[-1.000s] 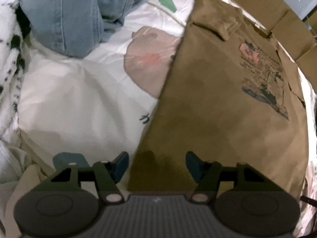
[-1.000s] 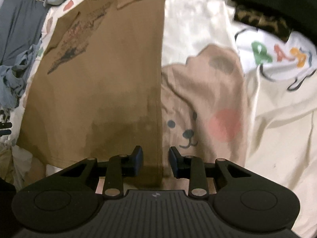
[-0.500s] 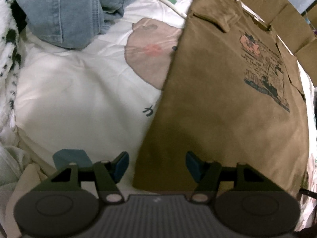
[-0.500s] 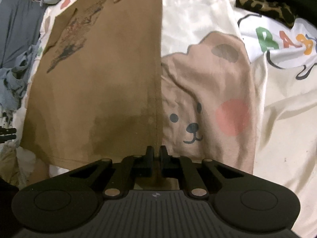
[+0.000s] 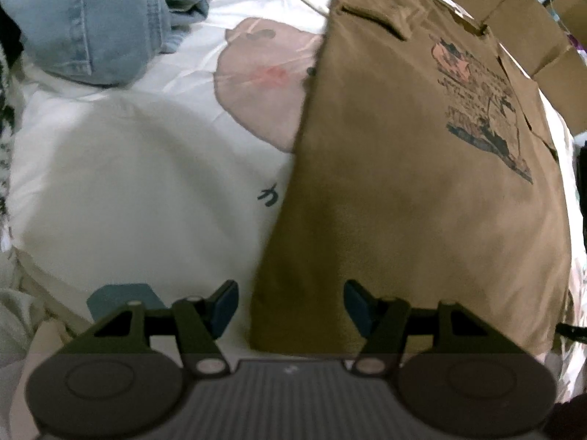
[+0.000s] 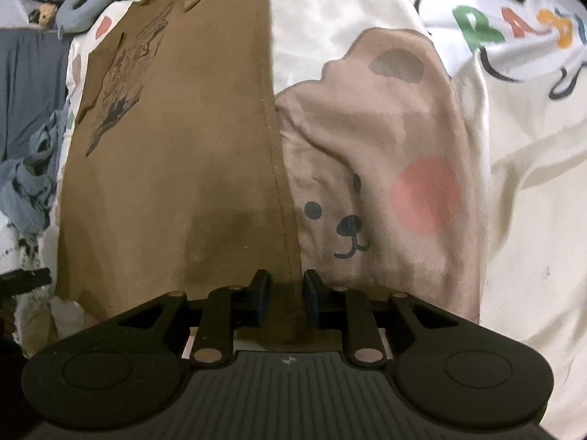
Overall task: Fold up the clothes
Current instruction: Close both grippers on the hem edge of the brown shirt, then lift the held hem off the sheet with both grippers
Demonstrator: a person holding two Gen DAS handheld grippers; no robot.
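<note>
Black plastic makes up both tongs. The right gripper (image 6: pixel 285 295), at the bottom centre of its view, has its jaws opening, with the lower side edge of the brown shirt (image 6: pixel 176 168) between them; the pads stand just clear of the cloth and do not pinch it. The left gripper (image 5: pixel 290 302), bottom centre of its view, is spread wide and holds nothing; the shirt's lower left corner lies between its fingers, nearer the right one.

The brown shirt (image 5: pixel 422 190) lies flat, sides folded in, filling the right half of the left view and the left half of the right view, print toward the top. It rests on a white bedsheet (image 5: pixel 128 190) with a bear print (image 6: pixel 385 168). Blue jeans (image 5: pixel 91 18) sit at the upper left of the left view.

Judgement: the shirt is light, soft and limp. It will sag and slide on the sheet. Best hold is the two bottom hem corners, pinching all layers together.
</note>
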